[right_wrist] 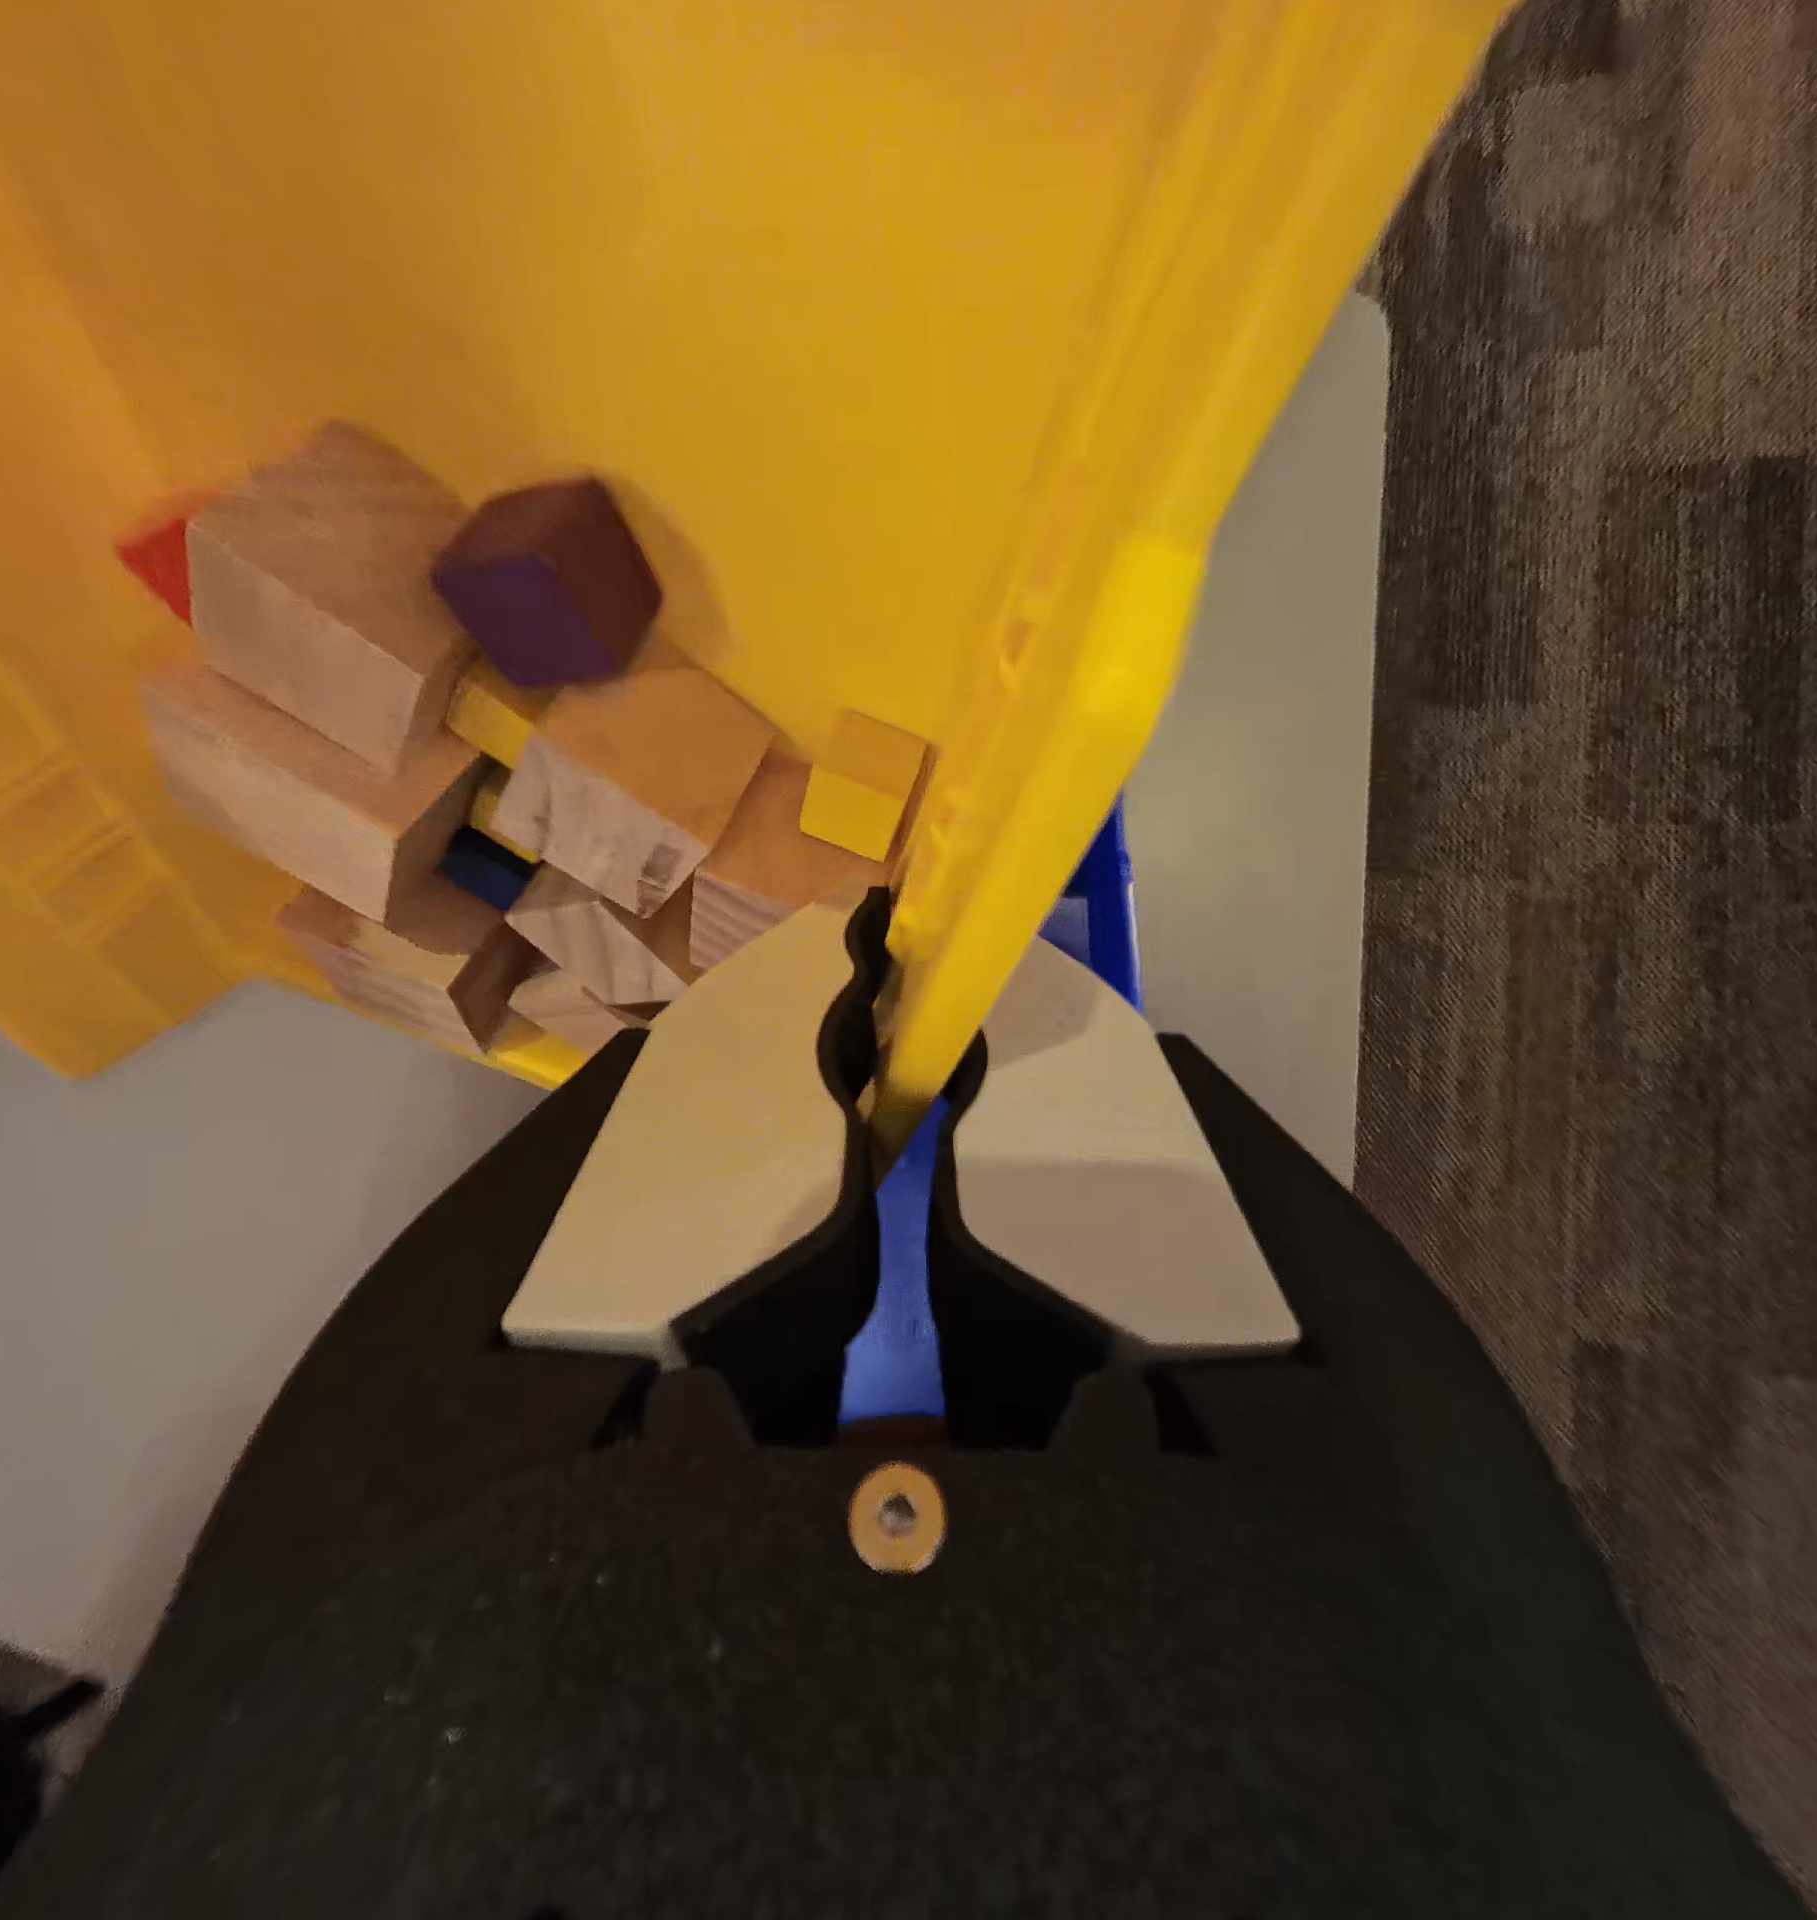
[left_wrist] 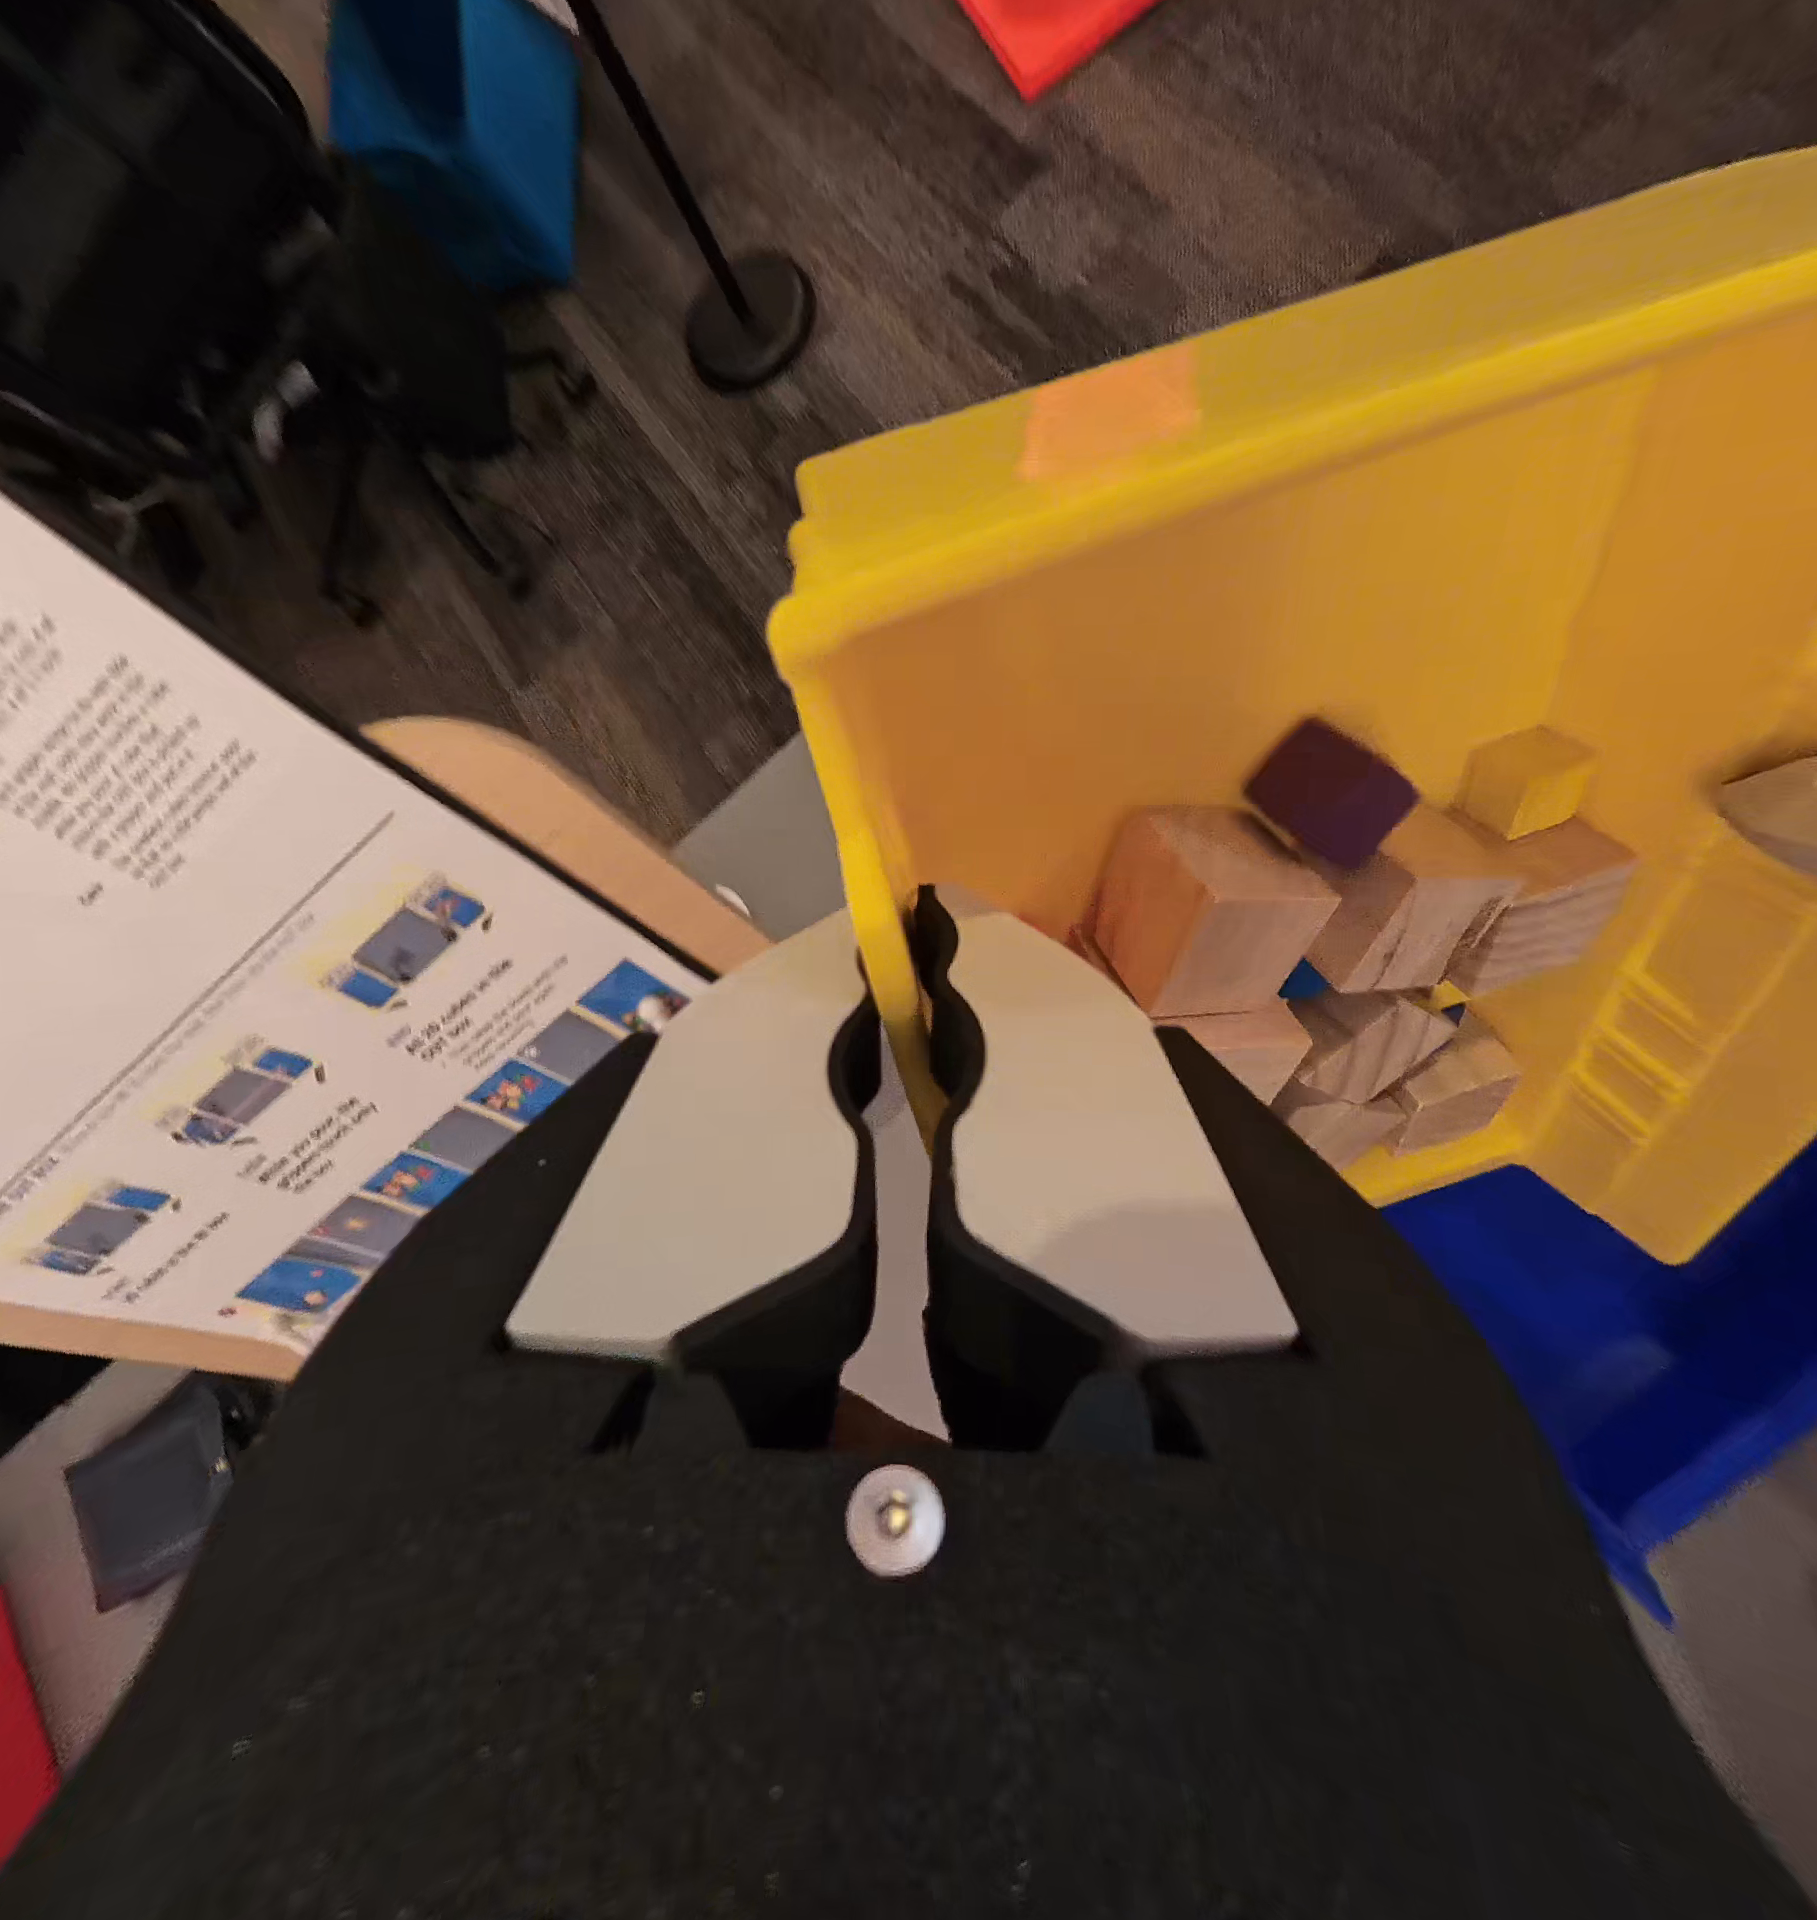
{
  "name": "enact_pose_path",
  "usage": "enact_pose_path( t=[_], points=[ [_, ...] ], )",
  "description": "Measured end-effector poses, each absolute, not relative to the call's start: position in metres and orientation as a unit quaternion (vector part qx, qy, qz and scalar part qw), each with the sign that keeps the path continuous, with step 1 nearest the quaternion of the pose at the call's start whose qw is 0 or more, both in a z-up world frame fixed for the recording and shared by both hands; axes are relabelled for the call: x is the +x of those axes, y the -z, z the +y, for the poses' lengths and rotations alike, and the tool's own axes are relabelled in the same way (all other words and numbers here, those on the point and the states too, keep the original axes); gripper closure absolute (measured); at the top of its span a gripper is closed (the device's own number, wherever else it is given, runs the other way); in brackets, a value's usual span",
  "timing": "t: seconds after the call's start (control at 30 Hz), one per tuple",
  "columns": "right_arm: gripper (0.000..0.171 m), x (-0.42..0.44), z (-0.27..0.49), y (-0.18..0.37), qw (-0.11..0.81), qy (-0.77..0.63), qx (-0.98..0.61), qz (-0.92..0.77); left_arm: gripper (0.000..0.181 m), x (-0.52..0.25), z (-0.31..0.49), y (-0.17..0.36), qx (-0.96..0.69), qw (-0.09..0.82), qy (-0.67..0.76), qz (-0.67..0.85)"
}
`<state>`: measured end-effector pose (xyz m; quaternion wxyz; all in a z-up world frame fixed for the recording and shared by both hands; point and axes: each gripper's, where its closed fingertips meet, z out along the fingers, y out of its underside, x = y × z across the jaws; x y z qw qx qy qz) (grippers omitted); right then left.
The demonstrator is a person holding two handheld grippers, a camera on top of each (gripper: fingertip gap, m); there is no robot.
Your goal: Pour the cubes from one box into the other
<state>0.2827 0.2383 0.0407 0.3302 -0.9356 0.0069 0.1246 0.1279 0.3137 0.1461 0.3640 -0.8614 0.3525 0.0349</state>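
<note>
In the left wrist view the left gripper (left_wrist: 899,997) is clenched on the side wall of the yellow box (left_wrist: 1247,582), with the thin yellow rim pinched between its two pale fingers (left_wrist: 748,1122). The box fills the right half of the frame and is tipped steeply, its open inside facing the camera. A heap of cubes (left_wrist: 1330,966) lies piled against its lower wall at centre right: mostly plain wood, with a purple cube (left_wrist: 1330,795) on top and a small yellow cube (left_wrist: 1527,779) just beside it. Below the yellow box, at lower right, sits the blue box (left_wrist: 1652,1382), its rim partly blurred. A printed sheet (left_wrist: 187,977) with small pictures lies on a board at the left of the frame. A black stand base (left_wrist: 748,317) rests on the grey floor near the top centre.

In the right wrist view the right gripper (right_wrist: 888,987) is likewise clamped on the opposite wall of the yellow box (right_wrist: 779,260), whose rim runs diagonally from upper right down into the jaws. The cubes (right_wrist: 447,790) are bunched at centre left, near the lower edge of the box, with the purple cube (right_wrist: 545,582) on top, a red cube (right_wrist: 161,566) peeking out at the left and a yellow cube (right_wrist: 862,784) close to the fingertips. A strip of the blue box (right_wrist: 899,1278) shows through the gap between the fingers. The pale table (right_wrist: 156,1247) fills the lower left.
</note>
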Motion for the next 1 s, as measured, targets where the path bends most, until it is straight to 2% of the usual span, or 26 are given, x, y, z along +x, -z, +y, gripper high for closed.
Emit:
enact_pose_path(
  t=[0.3,0.73,1.0],
  points=[
    [0.167,0.324,0.235,-0.028,0.445,-0.116,-0.887,0.042,0.178,0.176,0.300,-0.148,-0.795,0.462,-0.065,0.388],
    [0.166,0.354,0.199,-0.026,0.547,0.010,-0.835,0.058,0.178,0.195,0.270,-0.124,-0.732,0.586,0.061,0.342],
    [0.167,0.355,0.172,-0.039,0.607,0.087,-0.783,0.099,0.179,0.199,0.258,-0.126,-0.688,0.628,0.119,0.343]
  ],
)
